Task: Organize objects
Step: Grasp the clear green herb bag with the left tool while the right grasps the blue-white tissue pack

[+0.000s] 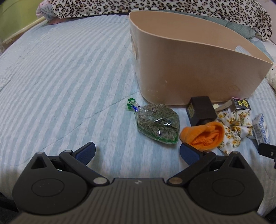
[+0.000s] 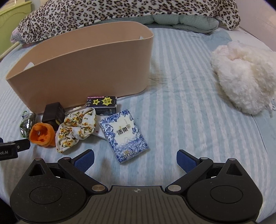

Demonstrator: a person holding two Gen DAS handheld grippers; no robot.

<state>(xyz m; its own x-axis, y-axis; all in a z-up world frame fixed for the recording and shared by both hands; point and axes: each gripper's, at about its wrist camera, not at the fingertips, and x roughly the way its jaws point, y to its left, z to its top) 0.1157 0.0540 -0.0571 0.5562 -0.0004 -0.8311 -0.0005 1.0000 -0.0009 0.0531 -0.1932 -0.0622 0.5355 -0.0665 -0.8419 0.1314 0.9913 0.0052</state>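
Note:
A beige oval bin (image 1: 189, 69) (image 2: 82, 69) stands on the striped bed. In front of it lie a clear bag of green seeds (image 1: 157, 123) (image 2: 25, 124), an orange cloth (image 1: 203, 134) (image 2: 41, 133), a dark brown box (image 1: 201, 110) (image 2: 53, 112), a floral scrunchie (image 1: 234, 129) (image 2: 75, 127), a black box with yellow stars (image 1: 241, 103) (image 2: 101, 103) and a blue-and-white box (image 1: 260, 129) (image 2: 124, 136). My left gripper (image 1: 137, 153) is open and empty, just short of the seed bag and orange cloth. My right gripper (image 2: 135, 160) is open and empty, just short of the blue-and-white box.
A leopard-print blanket (image 1: 138, 6) (image 2: 120, 12) and a green pillow (image 2: 182, 22) lie behind the bin. A white fluffy toy (image 2: 245, 75) lies at the right. A green headboard (image 2: 10, 20) is at the far left.

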